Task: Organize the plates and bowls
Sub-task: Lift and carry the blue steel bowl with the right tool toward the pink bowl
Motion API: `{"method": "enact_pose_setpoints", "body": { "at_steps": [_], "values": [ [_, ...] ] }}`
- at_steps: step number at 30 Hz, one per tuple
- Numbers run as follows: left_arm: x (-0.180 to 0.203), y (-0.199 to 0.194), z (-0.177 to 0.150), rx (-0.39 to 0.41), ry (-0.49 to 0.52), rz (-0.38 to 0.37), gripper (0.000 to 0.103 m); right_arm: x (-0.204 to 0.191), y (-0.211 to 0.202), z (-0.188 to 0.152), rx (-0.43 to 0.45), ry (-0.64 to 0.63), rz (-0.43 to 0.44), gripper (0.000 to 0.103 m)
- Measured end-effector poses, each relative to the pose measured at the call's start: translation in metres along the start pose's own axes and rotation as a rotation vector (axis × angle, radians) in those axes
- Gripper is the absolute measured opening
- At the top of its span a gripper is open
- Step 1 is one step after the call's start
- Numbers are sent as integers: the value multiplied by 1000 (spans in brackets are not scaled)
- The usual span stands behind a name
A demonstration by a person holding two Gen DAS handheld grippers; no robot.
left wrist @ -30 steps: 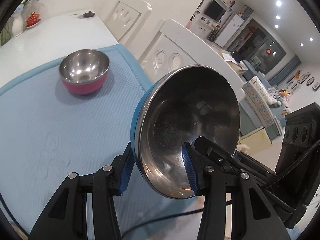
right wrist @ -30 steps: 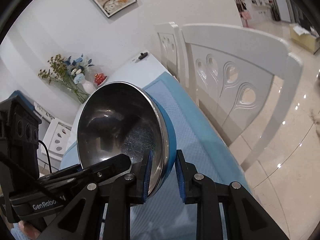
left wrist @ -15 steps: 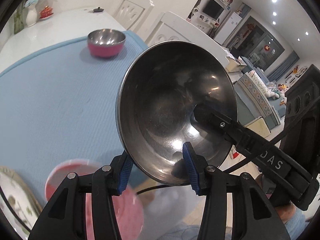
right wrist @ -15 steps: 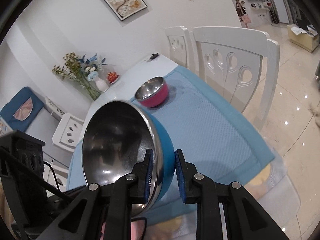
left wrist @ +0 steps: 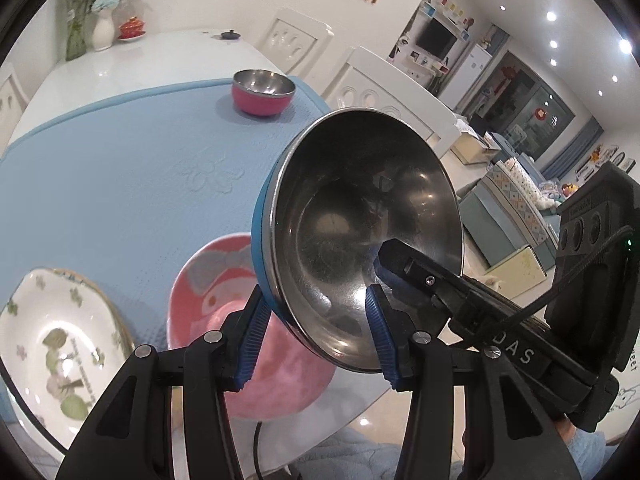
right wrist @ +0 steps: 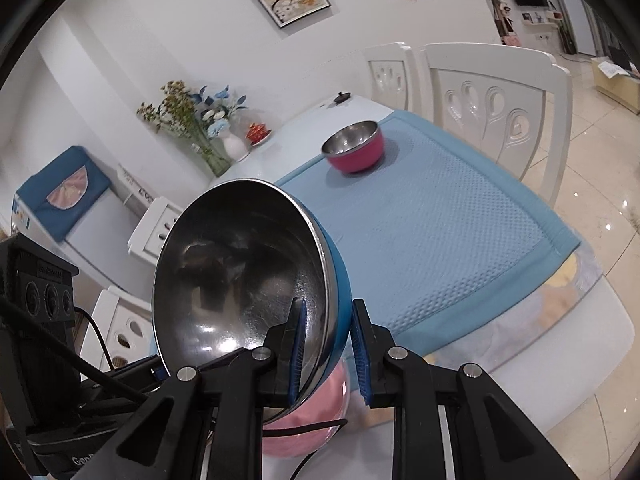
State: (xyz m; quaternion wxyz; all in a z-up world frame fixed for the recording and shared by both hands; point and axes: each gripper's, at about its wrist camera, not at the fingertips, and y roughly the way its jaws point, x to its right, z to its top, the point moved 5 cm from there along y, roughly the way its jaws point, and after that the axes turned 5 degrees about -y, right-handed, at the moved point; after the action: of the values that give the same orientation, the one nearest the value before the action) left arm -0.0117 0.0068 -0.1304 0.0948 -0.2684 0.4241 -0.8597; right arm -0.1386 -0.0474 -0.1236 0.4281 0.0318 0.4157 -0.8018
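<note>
A steel bowl with a blue outside hangs tilted on edge over the near end of the table. My right gripper is shut on its rim, one pad inside and one on the blue wall. My left gripper is shut on the lower rim, with one pad behind the blue wall and one inside. Under the bowl lies a pink cartoon plate. A white flowered plate sits to its left. A pink steel-lined bowl stands upright at the mat's far end.
A light blue mat covers the white table. White chairs line its right side. A vase of flowers and a small red dish stand at the far end. Tiled floor lies past the table's near edge.
Both grippers have carried the blue bowl back towards the near end of the table. The pink bowl now looks farther off, and the pink and white plates have come into view below.
</note>
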Motion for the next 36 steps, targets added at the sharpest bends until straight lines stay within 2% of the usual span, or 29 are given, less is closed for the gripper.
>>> {"method": "enact_pose_setpoints", "body": {
  "at_steps": [5, 10, 23, 36],
  "values": [
    [-6, 2, -14, -18, 9, 14, 45, -9, 2, -8, -21, -10, -1, 22],
    [-13, 6, -30, -56, 1, 17, 45, -8, 6, -25, -57, 32, 11, 22],
    [-20, 3, -42, -62, 20, 17, 45, -5, 10, -55, -107, 93, 12, 22],
    [-26, 0, -49, -63, -21, 9, 45, -12, 17, -55, -130, 76, 8, 23]
  ]
}}
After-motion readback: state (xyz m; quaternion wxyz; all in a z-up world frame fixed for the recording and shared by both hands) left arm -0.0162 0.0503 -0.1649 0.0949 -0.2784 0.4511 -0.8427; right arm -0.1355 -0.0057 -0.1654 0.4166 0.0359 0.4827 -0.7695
